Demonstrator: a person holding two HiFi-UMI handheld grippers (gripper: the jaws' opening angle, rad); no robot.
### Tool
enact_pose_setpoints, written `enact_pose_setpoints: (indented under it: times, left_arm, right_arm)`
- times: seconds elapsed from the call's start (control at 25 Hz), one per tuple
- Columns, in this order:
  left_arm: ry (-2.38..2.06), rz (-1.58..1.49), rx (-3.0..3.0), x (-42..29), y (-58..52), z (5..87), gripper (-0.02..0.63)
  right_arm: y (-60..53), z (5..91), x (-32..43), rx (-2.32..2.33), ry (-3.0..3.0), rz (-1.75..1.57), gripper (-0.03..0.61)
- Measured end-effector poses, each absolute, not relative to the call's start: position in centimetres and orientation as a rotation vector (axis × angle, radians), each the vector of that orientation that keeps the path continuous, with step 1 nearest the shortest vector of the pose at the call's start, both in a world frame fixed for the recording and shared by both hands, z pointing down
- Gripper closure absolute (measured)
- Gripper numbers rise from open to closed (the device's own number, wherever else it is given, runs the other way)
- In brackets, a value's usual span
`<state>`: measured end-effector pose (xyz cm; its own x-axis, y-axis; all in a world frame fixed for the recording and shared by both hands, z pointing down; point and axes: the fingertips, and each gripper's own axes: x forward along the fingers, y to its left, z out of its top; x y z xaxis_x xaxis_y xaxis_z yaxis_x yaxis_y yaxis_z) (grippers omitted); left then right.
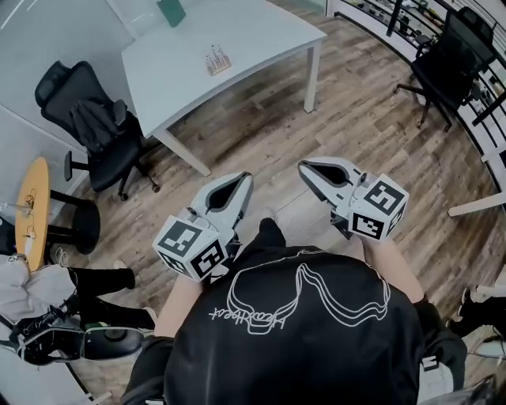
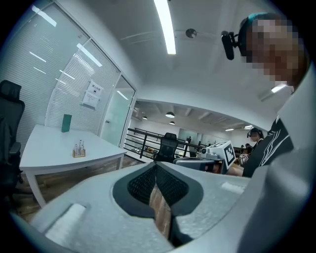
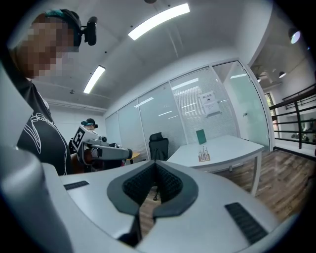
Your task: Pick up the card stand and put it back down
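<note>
The card stand [image 1: 217, 61], a small wooden base with thin upright clips, sits near the front edge of a white table [image 1: 261, 35]. It also shows small in the left gripper view [image 2: 79, 149] and in the right gripper view [image 3: 203, 155]. My left gripper [image 1: 243, 179] and right gripper [image 1: 305, 168] are held over the wooden floor, well short of the table. Both are shut with nothing between the jaws; each points roughly level toward the table.
A green card [image 1: 171, 11] stands farther back on the table. A black office chair [image 1: 99, 130] is left of the table, another chair [image 1: 447, 59] at the right. A round yellow side table [image 1: 32, 210] stands at far left. Another person sits low at the left [image 1: 47, 289].
</note>
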<state>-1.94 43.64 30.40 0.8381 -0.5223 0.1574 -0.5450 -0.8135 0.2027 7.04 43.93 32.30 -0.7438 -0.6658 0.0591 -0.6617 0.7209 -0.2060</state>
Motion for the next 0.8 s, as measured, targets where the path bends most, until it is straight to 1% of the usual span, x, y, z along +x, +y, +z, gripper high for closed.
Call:
enact_pose_setpoints:
  times: [0.2, 0.44, 0.8]
  left_arm:
    - [-0.807, 0.138, 2.753, -2.1, 38.2, 31.8, 0.600]
    - [-0.808, 0.169, 2.699, -2.7, 27.7, 33.0, 0.600]
    - [-0.843, 0.232, 2.603, -6.0, 11.5, 35.5, 0.600]
  right_arm:
    - [38.9, 33.5, 6.8, -1.096, 2.888, -0.394, 0.569]
    - [28.8, 33.9, 6.3, -1.086, 2.886, -0.454, 0.569]
    - [12.9, 34.7, 2.0, -0.954, 2.957, -0.489, 0.569]
